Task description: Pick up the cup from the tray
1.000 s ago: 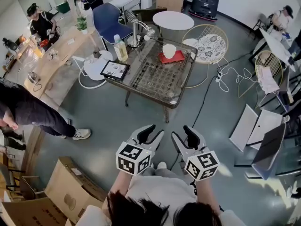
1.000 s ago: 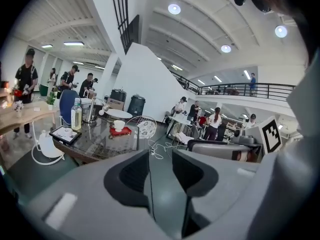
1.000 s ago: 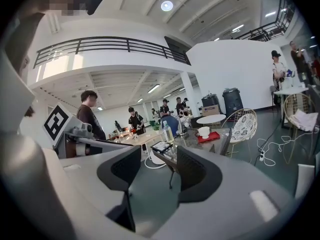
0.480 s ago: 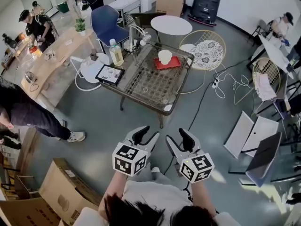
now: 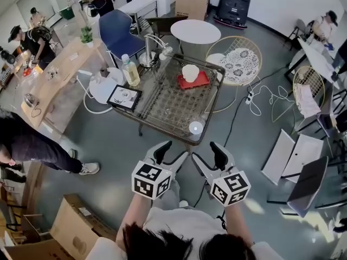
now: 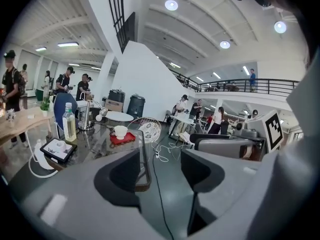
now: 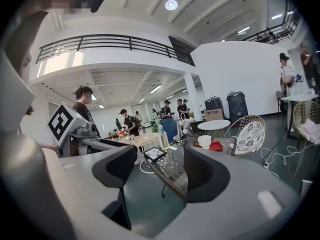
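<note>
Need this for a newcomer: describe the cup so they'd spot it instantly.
Find the dark wire-mesh, glass-topped table in mid-floor. At its far right corner lies a flat red tray; the small white cup stands on it, alone on red.

Bare table (image 5: 169, 99) middle: open lane from near edge to cup (image 5: 190, 72) on tray (image 5: 203, 80). Left flank: bottle (image 5: 130, 71), lamp (image 5: 147, 50); white disc (image 5: 196, 127) at near edge.

Both tools out front, both empty

Left tool (image 5: 172, 151) and right tool (image 5: 207, 153) are side by side, pretty close together, held out ahead of the person's body and tipped a bit downward. Left jaws stand apart with nothing in the gap. Right jaws have just been opening, nothing between them either.
</note>
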